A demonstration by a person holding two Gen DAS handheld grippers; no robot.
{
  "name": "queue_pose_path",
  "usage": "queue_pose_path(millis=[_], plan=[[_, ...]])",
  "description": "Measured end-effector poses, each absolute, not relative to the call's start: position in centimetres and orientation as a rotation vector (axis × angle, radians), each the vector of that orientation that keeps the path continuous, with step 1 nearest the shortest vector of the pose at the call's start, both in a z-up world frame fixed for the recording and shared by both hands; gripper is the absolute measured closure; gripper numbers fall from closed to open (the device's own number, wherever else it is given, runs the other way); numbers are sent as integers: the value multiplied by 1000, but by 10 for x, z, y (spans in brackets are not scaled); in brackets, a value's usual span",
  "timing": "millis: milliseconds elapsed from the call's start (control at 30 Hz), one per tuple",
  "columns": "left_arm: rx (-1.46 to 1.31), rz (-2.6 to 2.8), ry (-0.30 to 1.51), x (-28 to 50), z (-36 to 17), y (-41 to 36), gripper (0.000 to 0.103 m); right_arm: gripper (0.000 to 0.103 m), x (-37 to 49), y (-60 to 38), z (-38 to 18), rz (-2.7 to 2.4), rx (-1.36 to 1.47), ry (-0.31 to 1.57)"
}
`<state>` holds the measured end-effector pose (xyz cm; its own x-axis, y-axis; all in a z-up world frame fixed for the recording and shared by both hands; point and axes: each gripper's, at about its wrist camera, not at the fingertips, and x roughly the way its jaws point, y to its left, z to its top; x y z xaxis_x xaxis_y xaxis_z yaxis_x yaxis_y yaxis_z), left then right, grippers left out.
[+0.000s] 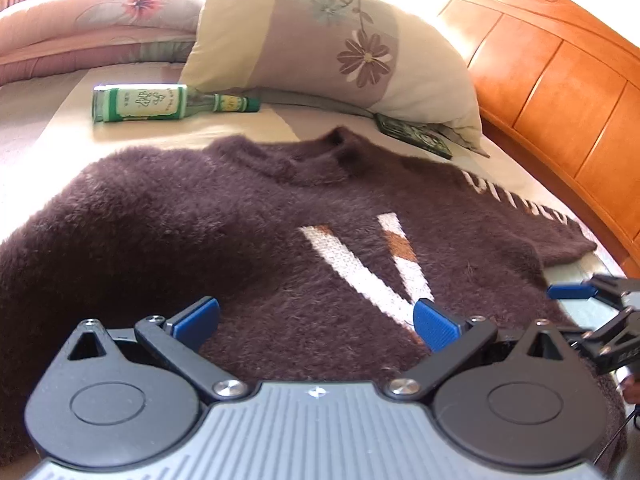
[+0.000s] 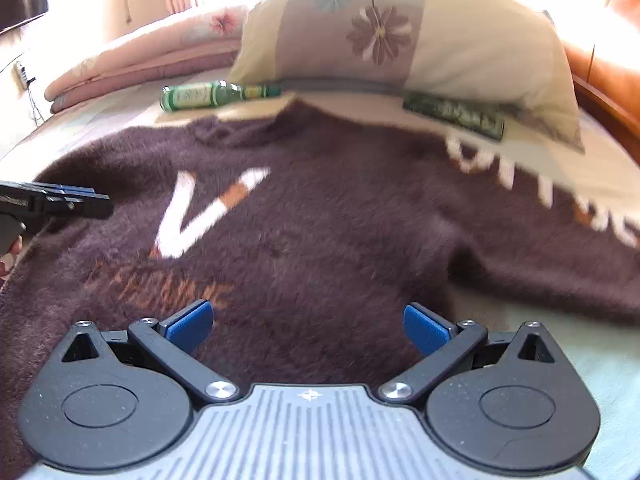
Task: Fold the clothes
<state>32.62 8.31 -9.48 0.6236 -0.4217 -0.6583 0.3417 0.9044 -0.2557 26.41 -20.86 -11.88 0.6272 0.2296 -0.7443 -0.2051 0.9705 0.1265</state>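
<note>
A fuzzy dark brown sweater point(image 1: 224, 216) point(image 2: 340, 208) with a white and orange V lies spread flat on the bed, collar toward the pillow. Its right sleeve point(image 1: 520, 204) with white lettering stretches toward the headboard. My left gripper point(image 1: 318, 320) hovers open over the sweater's lower front, nothing between its blue pads. My right gripper point(image 2: 308, 324) is open too, above the hem near the right side of the body. In the left wrist view the right gripper point(image 1: 592, 304) shows at the far right edge; in the right wrist view the left gripper point(image 2: 60, 200) pokes in from the left.
A green glass bottle point(image 1: 160, 102) point(image 2: 212, 96) lies on the sheet beyond the collar. A floral pillow point(image 1: 340, 40) point(image 2: 400, 32) leans over a dark green box point(image 1: 416, 136) point(image 2: 452, 116). The orange wooden headboard point(image 1: 560, 92) runs along the right; a folded pink quilt point(image 1: 80, 28) sits far left.
</note>
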Motion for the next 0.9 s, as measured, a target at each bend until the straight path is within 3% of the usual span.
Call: queue_pose_path(millis=[233,467,533,700,900], plan=[[-133,-448,783,328,-100,83,1,0,233,-216,-129,184,100,760],[-14,-419,797,324,-101,67,1,0,299,-228,-110,101,305,623],[1,-420,778,320,-95,64,1,0,300,-219,-120,99,251,590],[-13,-448,805,323,-108,58,1,0,303,-192,-134,97,-76,712],[94,-428,775,314,-107,47,1,0,304,-228,-124,-29,120,780]])
